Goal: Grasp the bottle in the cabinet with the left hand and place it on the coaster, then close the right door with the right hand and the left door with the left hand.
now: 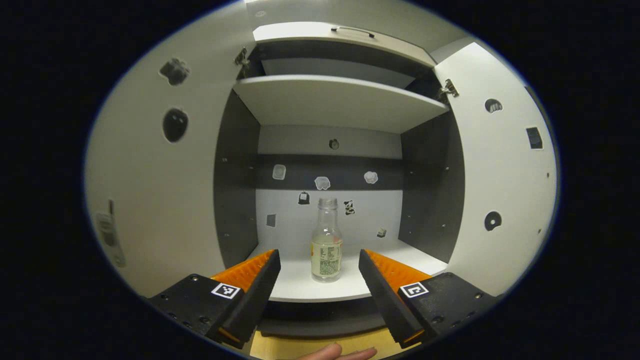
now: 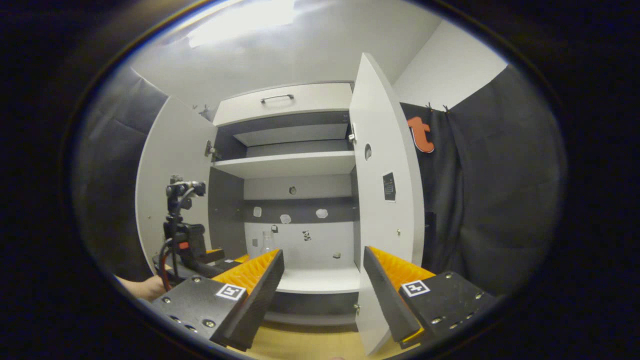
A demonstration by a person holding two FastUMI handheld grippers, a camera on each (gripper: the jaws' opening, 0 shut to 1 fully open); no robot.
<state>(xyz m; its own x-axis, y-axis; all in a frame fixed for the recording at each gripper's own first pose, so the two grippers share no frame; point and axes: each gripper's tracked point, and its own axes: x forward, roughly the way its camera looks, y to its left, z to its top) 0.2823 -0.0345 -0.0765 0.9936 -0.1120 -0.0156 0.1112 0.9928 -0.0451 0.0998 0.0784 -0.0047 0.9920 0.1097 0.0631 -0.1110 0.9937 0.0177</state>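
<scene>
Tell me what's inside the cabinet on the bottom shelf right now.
One clear bottle stands upright mid-shelf, in line with the open left hand-held gripper. Small stickers dot the back wall. The left hand-held gripper's fingers cover the shelf's front corners, so those are unseen.

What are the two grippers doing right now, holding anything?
Left gripper: open, empty, bottle standing ahead between the jaws.
Right gripper: open, empty.

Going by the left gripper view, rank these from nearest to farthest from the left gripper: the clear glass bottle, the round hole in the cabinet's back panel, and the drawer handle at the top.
1. Clear glass bottle: straight ahead of the open left gripper, on the bottom shelf.
2. Round hole in the back panel: behind and above the bottle.
3. Dark drawer handle: highest, above the cabinet opening.
</scene>
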